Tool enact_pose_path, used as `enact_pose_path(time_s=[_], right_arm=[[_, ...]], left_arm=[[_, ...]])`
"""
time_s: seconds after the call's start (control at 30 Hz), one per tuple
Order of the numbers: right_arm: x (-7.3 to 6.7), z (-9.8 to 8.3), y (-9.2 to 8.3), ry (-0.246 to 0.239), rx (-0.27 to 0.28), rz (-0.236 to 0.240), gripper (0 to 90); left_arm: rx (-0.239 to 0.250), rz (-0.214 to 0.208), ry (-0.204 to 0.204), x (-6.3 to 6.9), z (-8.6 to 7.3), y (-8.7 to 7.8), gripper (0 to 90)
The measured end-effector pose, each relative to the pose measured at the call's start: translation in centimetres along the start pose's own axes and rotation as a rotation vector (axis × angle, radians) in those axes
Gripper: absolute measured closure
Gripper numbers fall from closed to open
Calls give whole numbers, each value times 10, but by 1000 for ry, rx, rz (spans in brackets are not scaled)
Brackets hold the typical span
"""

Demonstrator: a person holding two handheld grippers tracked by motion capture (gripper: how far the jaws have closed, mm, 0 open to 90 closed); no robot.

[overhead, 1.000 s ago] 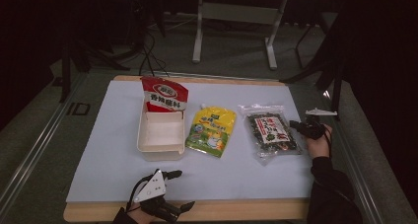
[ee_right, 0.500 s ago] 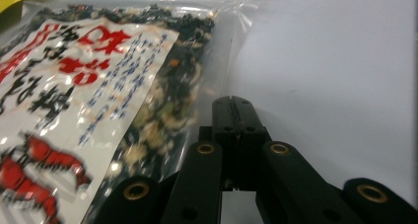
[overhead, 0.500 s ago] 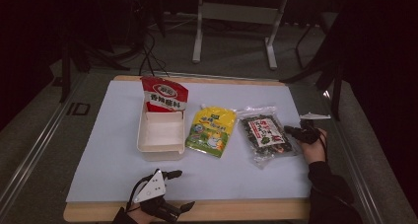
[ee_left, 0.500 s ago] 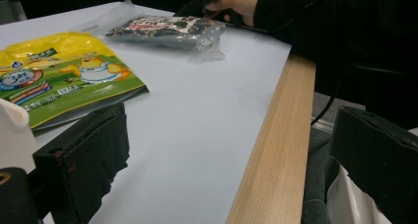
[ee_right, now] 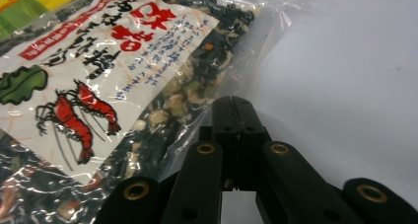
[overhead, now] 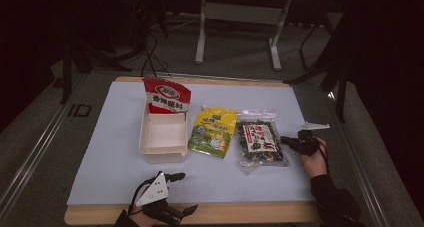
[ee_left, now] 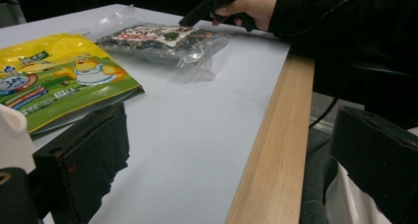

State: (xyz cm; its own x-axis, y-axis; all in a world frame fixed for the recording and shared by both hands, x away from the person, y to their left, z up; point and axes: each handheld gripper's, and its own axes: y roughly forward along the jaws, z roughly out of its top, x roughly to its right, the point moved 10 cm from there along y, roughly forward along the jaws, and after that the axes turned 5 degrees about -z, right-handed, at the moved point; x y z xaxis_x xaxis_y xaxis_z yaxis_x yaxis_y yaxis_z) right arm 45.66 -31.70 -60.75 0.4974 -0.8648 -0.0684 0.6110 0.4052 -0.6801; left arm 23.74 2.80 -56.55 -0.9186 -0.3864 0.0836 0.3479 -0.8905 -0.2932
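The right gripper (ee_right: pixel 235 110) has its jaws pressed together with nothing between them, their tip at the right edge of the clear seaweed bag (overhead: pixel 260 143), which lies flat on the tabletop (overhead: pixel 110 152) beside a yellow pouch (overhead: pixel 214 131). The left gripper (overhead: pixel 176 193) rests at the near edge, jaws wide apart and empty.

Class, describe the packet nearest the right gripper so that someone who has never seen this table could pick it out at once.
On the white sheet covering the table, three packets run in a row rightward from the white box. Take the rightmost, beside the right gripper: the clear bag. Unlike the yellow pouch and red-topped packet, it shows dark dried bits and a white label with a red shrimp.
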Motion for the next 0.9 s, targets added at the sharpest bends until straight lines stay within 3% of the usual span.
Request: enact_pose_path(time_s=[0.2, 0.43, 0.9], right_arm=[[-5, 23, 0, -13, 39, 12, 898], [-13, 62, 13, -34, 84, 21, 898], [-13, 107, 44, -35, 80, 16, 898]], left_arm=[[-3, 0, 0, 0, -1, 0, 30], [-5, 0, -1, 0, -2, 0, 30], [-9, 19, -10, -1, -5, -3, 30]])
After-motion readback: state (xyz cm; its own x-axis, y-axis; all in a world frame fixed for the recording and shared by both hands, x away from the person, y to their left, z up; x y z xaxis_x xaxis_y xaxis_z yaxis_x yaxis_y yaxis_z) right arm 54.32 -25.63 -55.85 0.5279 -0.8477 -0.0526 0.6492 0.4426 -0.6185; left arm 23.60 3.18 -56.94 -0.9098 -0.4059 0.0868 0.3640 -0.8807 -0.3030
